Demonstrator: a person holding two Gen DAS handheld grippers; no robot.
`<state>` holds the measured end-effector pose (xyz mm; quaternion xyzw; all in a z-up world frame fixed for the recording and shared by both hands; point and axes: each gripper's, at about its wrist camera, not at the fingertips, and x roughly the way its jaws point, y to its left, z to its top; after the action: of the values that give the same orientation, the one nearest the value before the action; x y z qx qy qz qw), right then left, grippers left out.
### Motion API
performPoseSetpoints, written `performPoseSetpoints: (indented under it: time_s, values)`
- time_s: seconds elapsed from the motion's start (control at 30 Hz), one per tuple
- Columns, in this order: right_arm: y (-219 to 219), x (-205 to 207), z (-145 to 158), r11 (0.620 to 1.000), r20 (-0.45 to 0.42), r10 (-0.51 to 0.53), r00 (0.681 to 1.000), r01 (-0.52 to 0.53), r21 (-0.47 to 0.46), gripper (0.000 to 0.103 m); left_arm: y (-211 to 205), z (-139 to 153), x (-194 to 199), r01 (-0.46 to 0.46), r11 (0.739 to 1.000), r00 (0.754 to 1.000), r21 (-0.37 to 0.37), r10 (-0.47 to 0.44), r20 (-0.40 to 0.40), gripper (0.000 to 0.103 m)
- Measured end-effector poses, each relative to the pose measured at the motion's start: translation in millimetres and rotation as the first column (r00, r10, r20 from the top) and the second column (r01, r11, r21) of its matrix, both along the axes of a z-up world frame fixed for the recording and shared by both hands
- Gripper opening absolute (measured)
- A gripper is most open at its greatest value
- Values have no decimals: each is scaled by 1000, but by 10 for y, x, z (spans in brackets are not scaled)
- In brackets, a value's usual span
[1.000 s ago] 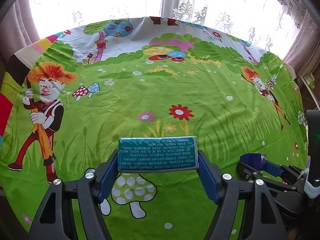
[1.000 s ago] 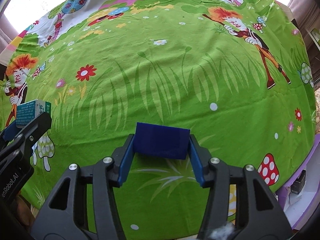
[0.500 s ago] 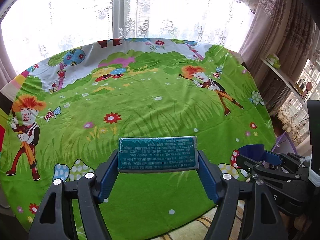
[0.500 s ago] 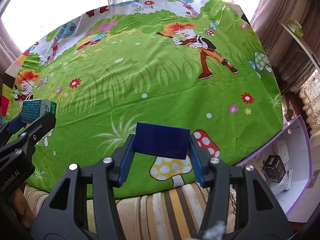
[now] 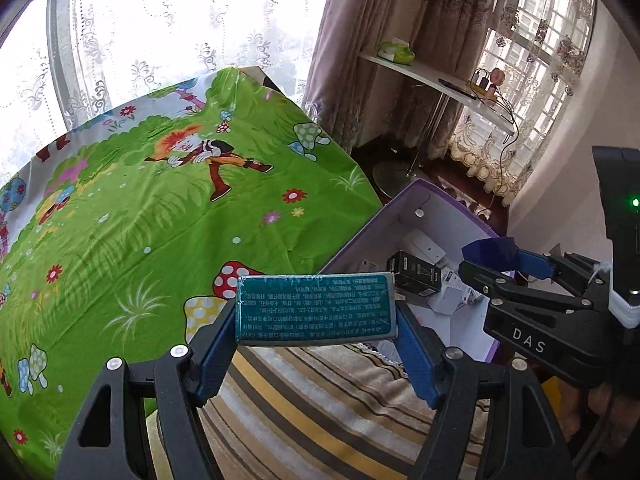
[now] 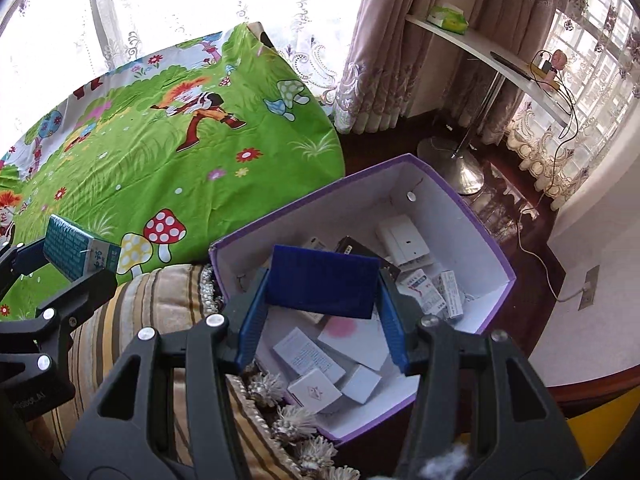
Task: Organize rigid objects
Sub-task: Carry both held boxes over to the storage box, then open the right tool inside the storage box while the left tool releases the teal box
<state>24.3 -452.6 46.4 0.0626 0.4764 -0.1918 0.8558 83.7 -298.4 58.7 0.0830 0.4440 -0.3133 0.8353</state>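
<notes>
Both my grippers carry boxes.
Left gripper [image 5: 316, 312] clamps teal box [image 5: 315, 305]; right gripper [image 6: 322, 292] clamps blue box [image 6: 323, 282] above purple bin [image 6: 472, 216] at 12 o'clock.

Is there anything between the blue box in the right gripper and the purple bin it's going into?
Nothing visible. The blue box hangs in the right gripper over the purple bin, whose top is open; only small boxes already lie inside.
</notes>
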Motion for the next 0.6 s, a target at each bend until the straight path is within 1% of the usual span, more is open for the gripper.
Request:
performPoseSetpoints:
  time_s: [0.13, 0.33, 0.6]
  values:
    - [-229, -218, 9, 999, 21, -42, 999, 42, -4, 56, -237, -11, -126, 36, 999, 999, 3, -36, -12, 74]
    - [-413, -348, -26, 998, 40, -69, 997, 69, 11, 56, -477, -61, -229, 62, 998, 998, 23, -61, -27, 74]
    - [-524, -426, -54, 996, 52, -91, 994, 90, 22, 56, -582, -117, -277, 79, 996, 996, 30, -78, -53, 75]
